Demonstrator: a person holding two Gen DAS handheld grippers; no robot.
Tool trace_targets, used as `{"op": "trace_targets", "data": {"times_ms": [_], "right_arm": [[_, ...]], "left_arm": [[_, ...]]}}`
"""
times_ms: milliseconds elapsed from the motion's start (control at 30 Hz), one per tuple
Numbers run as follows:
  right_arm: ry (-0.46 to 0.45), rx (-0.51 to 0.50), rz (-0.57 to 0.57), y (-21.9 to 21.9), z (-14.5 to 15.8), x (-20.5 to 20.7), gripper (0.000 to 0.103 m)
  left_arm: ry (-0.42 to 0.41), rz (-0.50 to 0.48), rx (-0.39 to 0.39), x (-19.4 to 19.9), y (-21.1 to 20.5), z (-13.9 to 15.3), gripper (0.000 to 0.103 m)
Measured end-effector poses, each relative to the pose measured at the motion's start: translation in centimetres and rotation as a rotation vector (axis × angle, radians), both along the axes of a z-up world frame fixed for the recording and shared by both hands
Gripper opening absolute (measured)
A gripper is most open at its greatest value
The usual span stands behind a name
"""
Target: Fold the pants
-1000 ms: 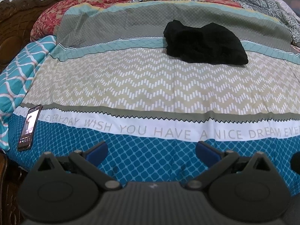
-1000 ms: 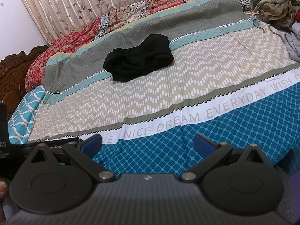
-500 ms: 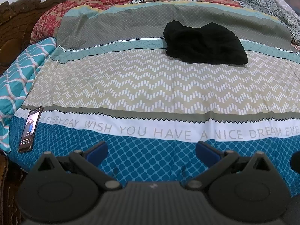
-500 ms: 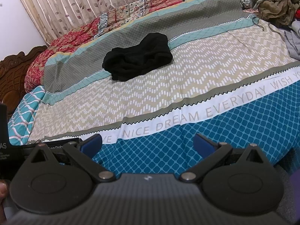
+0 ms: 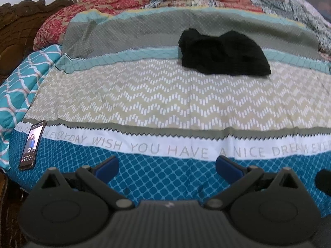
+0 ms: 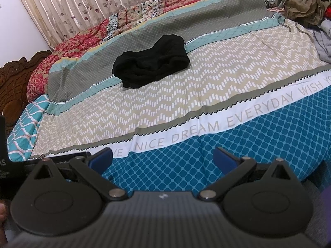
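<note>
A pair of black pants (image 5: 223, 52) lies bunched in a heap on the far part of the patterned bedspread (image 5: 165, 99). It also shows in the right wrist view (image 6: 151, 62), left of centre. My left gripper (image 5: 166, 166) is open and empty, held over the blue near edge of the bed, well short of the pants. My right gripper (image 6: 163, 158) is open and empty too, over the same blue band, far from the pants.
A phone (image 5: 32, 144) lies on the bed's near left corner. A carved wooden headboard (image 5: 18, 31) stands at the left. A pile of loose clothes (image 6: 304, 2) sits at the far right. Curtains (image 6: 82, 4) hang behind the bed.
Both views have shifted slightly: the grippers drifted a little, the pants sit slightly lower in the frames. Both grippers stay open and empty.
</note>
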State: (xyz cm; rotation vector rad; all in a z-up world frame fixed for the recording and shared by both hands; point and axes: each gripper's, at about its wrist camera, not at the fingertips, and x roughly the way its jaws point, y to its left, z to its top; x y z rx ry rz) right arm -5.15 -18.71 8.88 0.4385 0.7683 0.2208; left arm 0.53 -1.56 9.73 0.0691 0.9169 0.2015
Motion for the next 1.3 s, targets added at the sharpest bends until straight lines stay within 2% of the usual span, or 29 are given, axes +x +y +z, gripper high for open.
{"op": "trace_targets", "data": {"times_ms": [167, 267, 633, 1300], "right_arm": [[0.001, 0.001, 0.001, 0.0, 0.0, 0.0, 0.103], [0.004, 0.003, 0.001, -0.1, -0.1, 0.0, 0.103], [0.004, 0.006, -0.001, -0.2, 0.0, 0.0, 0.103], [0.004, 0.007, -0.004, -0.2, -0.1, 0.0, 0.103]], "left_arm": [[-0.094, 0.008, 0.060, -0.6, -0.3, 1.3, 0.103], [-0.118, 0.012, 0.090, -0.7, -0.6, 1.6, 0.103], [-0.117, -0.009, 0.116, -0.7, -1.6, 1.6, 0.103], [-0.060, -0.020, 0.102, -0.5, -1.7, 1.0, 0.103]]}}
